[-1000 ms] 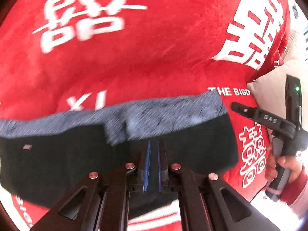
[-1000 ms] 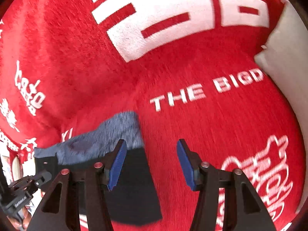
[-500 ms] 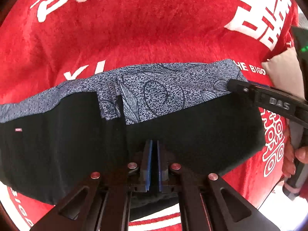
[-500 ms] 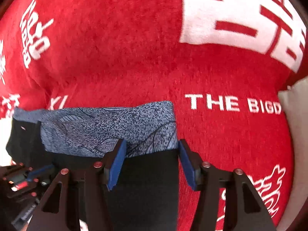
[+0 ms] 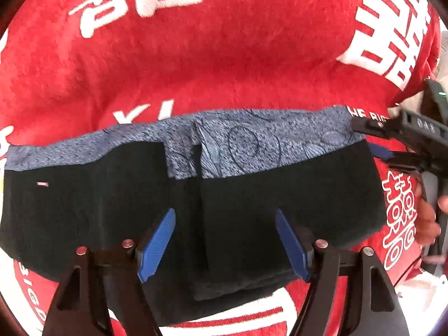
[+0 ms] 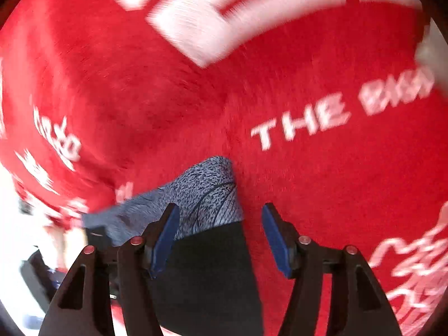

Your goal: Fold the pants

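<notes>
Red printed blanket [image 5: 212,64] under folded pants [image 5: 252,201]: soft, light, limp; best gripped at corners. Left gripper [image 5: 224,240] and right gripper [image 6: 219,238]: fingers wide apart, empty.

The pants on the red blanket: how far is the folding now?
Done: the pants lie flat on the red blanket, black layer folded over the blue patterned part. In hand: nothing; the left gripper and right gripper are open. Left: probably another fold, since the bundle is wide.
</notes>
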Tool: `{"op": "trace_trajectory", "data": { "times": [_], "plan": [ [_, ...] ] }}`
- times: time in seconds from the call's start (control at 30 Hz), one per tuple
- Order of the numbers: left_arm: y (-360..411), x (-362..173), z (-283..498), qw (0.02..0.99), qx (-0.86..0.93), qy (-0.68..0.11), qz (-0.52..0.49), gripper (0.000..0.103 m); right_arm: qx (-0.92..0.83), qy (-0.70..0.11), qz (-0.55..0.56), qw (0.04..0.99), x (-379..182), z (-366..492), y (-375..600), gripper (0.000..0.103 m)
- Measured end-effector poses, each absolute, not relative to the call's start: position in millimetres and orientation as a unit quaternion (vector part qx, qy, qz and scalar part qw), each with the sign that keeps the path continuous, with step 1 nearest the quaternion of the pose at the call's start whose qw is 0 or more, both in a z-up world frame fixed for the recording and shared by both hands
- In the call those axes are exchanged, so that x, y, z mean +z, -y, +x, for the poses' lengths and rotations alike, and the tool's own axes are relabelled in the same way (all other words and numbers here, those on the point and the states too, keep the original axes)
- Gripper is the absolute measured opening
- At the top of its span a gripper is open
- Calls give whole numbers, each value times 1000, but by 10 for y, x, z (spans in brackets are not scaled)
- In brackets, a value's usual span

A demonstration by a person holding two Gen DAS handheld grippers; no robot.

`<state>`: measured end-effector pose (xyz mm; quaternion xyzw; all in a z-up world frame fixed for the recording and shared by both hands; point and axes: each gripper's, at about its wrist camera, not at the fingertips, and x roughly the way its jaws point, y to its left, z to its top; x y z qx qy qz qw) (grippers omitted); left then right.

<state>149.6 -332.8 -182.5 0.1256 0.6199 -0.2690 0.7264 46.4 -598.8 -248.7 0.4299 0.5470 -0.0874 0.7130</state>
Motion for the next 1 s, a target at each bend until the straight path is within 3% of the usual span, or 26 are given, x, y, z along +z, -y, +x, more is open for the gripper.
{"op": "trace_trajectory", "data": {
  "times": [0.03, 0.17, 0.33, 0.43, 0.6, 0.7, 0.77, 1.0],
  "plan": [
    [3306, -1842, 1493, 725, -266, -624, 123, 74, -68, -545, 467, 693, -2592, 457, 6023, 43],
    [3275, -1912, 1469, 721, -259, -630, 128, 74, -65, -535, 483, 690, -2620, 372, 6016, 33],
    [3245, -1906, 1459, 722, -251, -631, 132, 76, -93, -520, 512, 677, -2711, 196, 6048, 34],
    [3256, -1863, 1447, 727, -247, -626, 140, 76, -109, -549, 452, 695, -2526, 283, 5939, 54],
    [3162, -1804, 1457, 729, -230, -631, 133, 76, -143, -569, 338, 736, -2094, 305, 5646, 54],
    [3099, -1814, 1477, 727, -219, -638, 129, 76, -142, -563, 291, 760, -1883, 287, 5417, 48],
    [3058, -1815, 1477, 726, -216, -640, 127, 76, -128, -570, 258, 769, -1826, 305, 5222, 35],
    [2838, -1682, 1475, 753, -175, -623, 121, 76, -10, -583, 265, 768, -2002, 645, 4603, 32]
  ]
}}
